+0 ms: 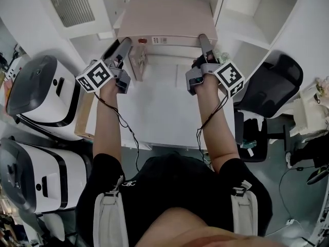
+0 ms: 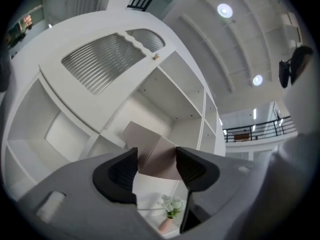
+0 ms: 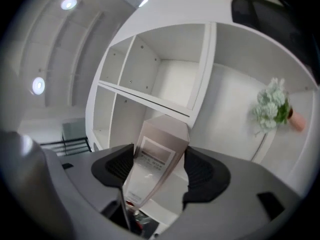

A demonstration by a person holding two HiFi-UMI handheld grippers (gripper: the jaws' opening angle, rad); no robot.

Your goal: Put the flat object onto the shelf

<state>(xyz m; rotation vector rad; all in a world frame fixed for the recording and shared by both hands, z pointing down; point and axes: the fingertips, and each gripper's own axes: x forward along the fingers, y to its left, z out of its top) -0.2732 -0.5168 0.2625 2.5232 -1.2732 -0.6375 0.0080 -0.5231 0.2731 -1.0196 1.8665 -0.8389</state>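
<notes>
A flat pinkish-brown box (image 1: 164,17) lies in the middle bay of the white shelf unit (image 1: 257,19), just past the back edge of the white desk (image 1: 159,112). Its thin front side faces the person. That side has a small label and a red dot on it.

The person holds both arms out over the desk. The left gripper (image 1: 123,48) reaches to the front left corner of the box. The right gripper (image 1: 204,41) reaches to the front right corner.

In the left gripper view the two jaws stand apart. A corner of the box shows in the gap between them, and the pads do not look pressed on it.

In the right gripper view the jaws stand apart too. The box end with the label sits between them. It lies against the left pad, but there is a gap next to the other pad, so the box is not squeezed.

A small pink vase of pale flowers (image 3: 274,109) stands in the bay beside the box. A black chair (image 1: 272,84) stands to the right of the desk.
</notes>
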